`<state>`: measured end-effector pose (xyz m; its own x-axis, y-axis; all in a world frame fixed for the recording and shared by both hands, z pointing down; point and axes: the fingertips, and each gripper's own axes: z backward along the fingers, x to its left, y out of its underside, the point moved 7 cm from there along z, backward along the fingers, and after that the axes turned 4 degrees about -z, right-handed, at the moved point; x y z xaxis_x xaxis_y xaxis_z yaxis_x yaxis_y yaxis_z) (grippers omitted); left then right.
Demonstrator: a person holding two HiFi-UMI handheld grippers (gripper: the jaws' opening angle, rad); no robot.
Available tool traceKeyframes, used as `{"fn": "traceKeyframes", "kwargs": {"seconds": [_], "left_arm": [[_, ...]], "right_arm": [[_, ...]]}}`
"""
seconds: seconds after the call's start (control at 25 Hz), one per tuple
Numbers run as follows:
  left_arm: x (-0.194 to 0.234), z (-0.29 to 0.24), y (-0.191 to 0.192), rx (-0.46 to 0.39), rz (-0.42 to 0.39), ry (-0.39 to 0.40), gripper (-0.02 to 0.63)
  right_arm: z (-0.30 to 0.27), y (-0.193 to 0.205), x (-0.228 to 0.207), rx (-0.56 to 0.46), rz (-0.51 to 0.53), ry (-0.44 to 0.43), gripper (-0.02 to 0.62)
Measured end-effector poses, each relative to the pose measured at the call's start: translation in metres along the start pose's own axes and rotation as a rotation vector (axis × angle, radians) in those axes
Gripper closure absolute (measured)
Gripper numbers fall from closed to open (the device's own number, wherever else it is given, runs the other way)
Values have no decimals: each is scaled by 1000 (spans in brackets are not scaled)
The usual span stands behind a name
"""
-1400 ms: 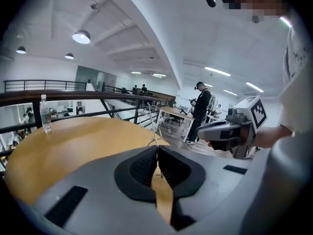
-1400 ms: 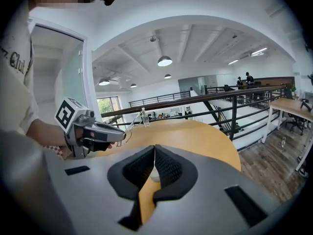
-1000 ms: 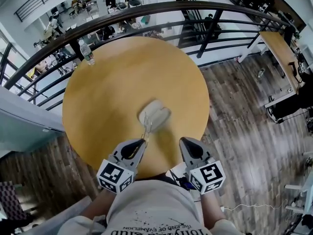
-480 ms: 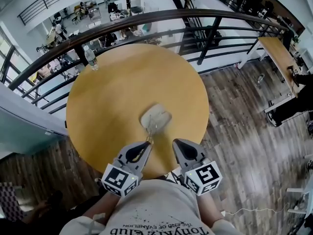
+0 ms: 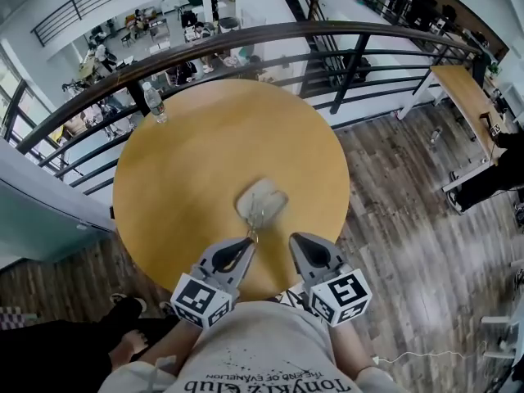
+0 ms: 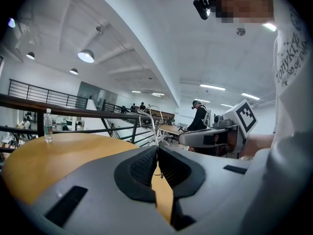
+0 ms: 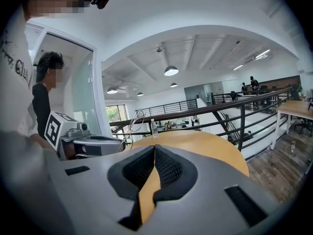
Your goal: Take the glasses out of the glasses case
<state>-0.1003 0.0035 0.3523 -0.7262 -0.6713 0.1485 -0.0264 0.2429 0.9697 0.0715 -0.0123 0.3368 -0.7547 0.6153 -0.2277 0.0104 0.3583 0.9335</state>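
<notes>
Glasses [image 5: 255, 220], perhaps just off case [image 5: 264, 197], pinched by left hand-held gripper [image 5: 248, 240]; right hand-held gripper [image 5: 294, 240] closed, empty.

Shirt [image 5: 262, 338] txt: "TonyKiz club"

Glasses [image 5: 255, 219] too thin in head view to tell lenses; lower part hidden btw left gripper [image 5: 250, 237] pads (only wire loops show above them). Glasses case [image 5: 262, 199] inside unreadable. Bottle [image 5: 155, 103] label too small to read.
</notes>
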Motion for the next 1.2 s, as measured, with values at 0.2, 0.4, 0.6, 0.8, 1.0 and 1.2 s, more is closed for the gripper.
{"fn": "traceKeyframes", "kwargs": {"seconds": [0.2,0.4,0.6,0.8,1.0,1.2], "left_arm": [[-2,0,0,7,-9,5,574],[0,-1,2,18,-14,6,574],[-1,0,2,23,-14,2,574],[2,0,3,24,-11,-5,574],[2,0,3,22,-10,-5,574],[2,-1,3,20,-12,-2,574]], "right_arm": [[0,2,1,4,-3,-8,569],[-3,2,2,16,5,-11,569],[-3,3,1,11,-1,-13,569],[-6,5,1,21,7,-9,569],[-6,6,0,22,3,-7,571],[-5,4,1,23,4,-2,571]]}}
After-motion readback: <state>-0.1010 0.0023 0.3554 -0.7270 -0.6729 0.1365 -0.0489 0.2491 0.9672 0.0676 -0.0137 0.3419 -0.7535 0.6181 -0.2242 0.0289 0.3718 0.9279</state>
